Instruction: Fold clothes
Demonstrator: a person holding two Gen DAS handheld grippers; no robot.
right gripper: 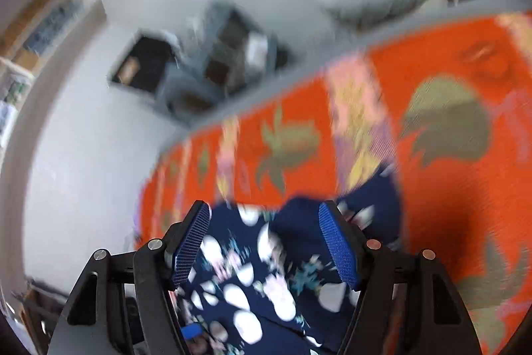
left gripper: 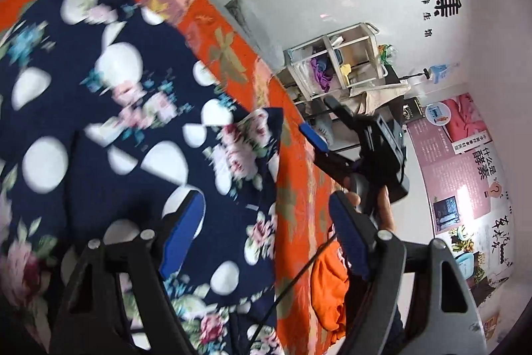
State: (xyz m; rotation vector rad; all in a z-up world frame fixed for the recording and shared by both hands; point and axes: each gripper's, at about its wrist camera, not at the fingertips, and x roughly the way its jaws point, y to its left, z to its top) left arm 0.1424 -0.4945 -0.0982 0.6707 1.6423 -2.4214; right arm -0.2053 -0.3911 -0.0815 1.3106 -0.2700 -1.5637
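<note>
Folding: navy floral garment (left gripper: 109, 108) on orange surface (left gripper: 299, 182); left gripper (left gripper: 266, 232) and right gripper (right gripper: 264, 242) spread, empty; pinch one hem corner each.

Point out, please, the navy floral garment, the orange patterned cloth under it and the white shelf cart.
navy floral garment (left gripper: 99, 128), left wrist view, its spread middle
orange patterned cloth (right gripper: 449, 195), right wrist view, bare patch
white shelf cart (left gripper: 335, 62), left wrist view, its frame

Left wrist view: close above the navy floral garment (left gripper: 109, 122), angled down along the orange patterned cover (left gripper: 232, 32) toward a white wall with posters. Right wrist view: tilted down, motion-blurred, near. Shared: garment (right gripper: 266, 271) and cover (right gripper: 449, 205).
</note>
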